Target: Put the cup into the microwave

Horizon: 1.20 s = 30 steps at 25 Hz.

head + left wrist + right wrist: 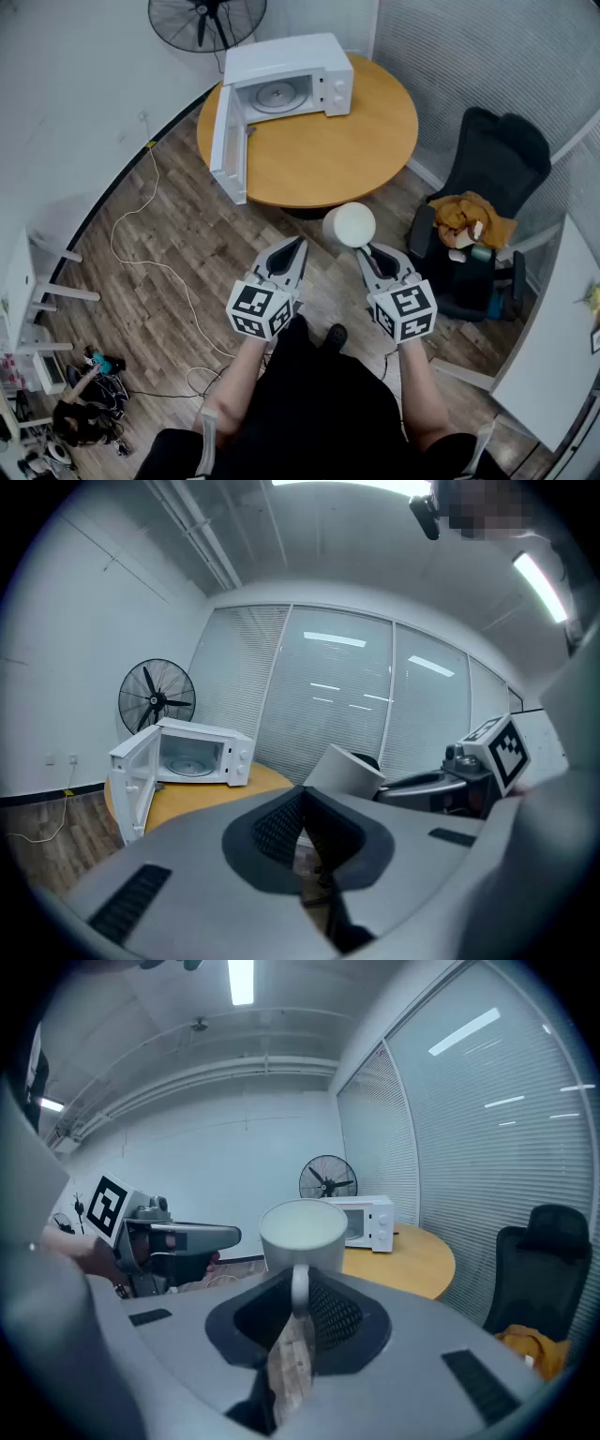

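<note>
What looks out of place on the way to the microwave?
Nothing stands out. The right gripper holds the cup by its handle; the microwave stands on the table, door open. A loose cable trails over the floor left of the table.

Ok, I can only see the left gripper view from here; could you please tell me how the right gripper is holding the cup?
Observer: In the right gripper view, the fingers of the right gripper are closed on the handle of the cup, which stands upright with its open end up.
Operator: Thank you. Is there anything to the right of the table that I should know about?
Observer: Yes. The head view shows a black chair just right of the round table, with an orange garment heaped on its seat.
</note>
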### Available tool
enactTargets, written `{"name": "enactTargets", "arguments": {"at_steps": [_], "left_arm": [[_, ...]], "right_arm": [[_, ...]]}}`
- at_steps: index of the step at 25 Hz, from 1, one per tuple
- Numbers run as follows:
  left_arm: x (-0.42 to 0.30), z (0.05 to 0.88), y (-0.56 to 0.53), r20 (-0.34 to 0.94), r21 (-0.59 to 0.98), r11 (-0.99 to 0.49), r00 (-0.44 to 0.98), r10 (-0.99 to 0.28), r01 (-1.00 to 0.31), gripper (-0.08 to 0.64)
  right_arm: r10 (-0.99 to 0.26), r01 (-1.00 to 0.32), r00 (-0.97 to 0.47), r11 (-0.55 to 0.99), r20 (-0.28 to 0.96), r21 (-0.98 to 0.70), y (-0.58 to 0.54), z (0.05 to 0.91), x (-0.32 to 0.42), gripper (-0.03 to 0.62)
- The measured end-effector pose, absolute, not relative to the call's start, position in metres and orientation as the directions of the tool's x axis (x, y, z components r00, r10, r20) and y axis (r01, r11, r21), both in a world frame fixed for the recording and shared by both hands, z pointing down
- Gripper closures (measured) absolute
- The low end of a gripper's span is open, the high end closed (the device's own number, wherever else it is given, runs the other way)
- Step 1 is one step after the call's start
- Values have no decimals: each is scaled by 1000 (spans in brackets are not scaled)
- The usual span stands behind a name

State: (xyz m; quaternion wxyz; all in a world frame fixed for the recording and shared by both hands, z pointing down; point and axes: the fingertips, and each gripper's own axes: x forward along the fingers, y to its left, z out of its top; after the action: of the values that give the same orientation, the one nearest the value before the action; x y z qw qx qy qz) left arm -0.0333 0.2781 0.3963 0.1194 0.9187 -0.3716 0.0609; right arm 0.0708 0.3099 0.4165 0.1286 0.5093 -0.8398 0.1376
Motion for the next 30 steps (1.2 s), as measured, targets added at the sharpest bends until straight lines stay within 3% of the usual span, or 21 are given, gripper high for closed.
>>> {"name": "enactTargets", "arguments": {"at_steps": [19, 30], "left_arm": [[-34, 408, 284, 225, 183, -670, 694, -684, -719, 569], [-53, 420, 217, 234, 191, -660, 687, -688, -726, 569]], "right_arm": [[-792, -869, -490, 477, 366, -131, 315, 425, 60, 535], [-766, -855, -504, 507, 398, -107, 248, 433, 39, 535]]}}
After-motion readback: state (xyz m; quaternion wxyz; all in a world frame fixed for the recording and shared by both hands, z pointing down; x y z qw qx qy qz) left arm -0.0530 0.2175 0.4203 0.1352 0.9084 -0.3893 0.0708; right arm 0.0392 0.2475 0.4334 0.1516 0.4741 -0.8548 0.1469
